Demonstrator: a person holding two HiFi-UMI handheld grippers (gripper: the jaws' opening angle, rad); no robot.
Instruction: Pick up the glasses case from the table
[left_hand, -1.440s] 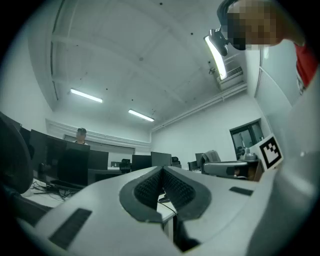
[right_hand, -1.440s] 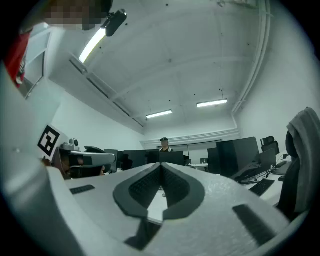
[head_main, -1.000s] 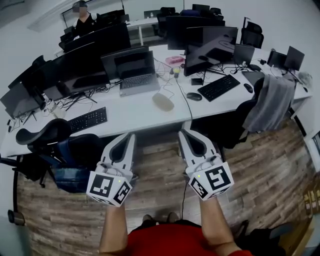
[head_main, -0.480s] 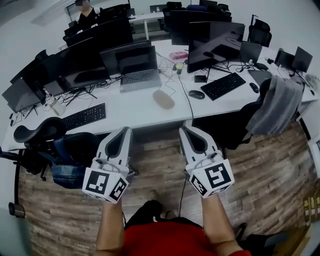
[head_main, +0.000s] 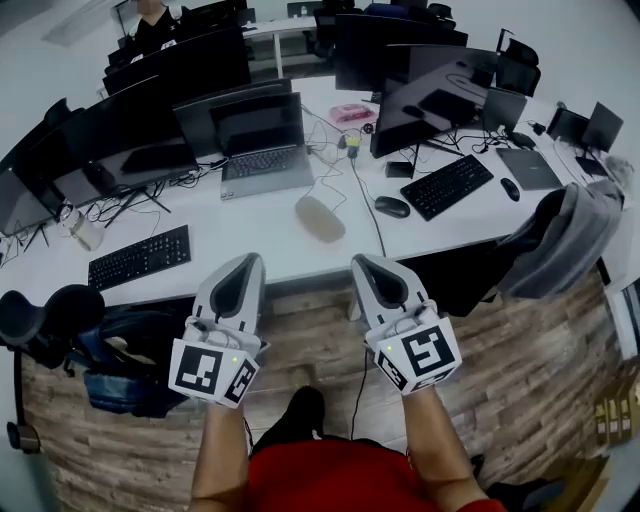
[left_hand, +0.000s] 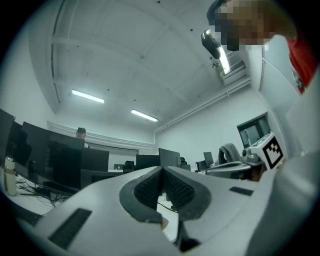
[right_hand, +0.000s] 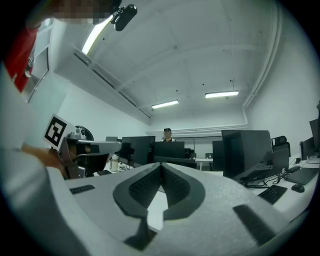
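Glasses case (head_main: 320, 218), a beige oval, lies on the white table (head_main: 250, 236) between the laptop (head_main: 258, 150) and the near edge, left of a black mouse (head_main: 392, 206). Both forearms reach forward side by side. The left gripper (head_main: 248, 262) and right gripper (head_main: 364, 262) point roughly level at the table edge, short of the case. Each has its jaws pressed together on nothing.

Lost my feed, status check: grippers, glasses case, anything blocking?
Left hand-held gripper and right hand-held gripper both shut, empty, short of the desk. Glasses case lies untouched near desk edge. Cable runs just beside it.
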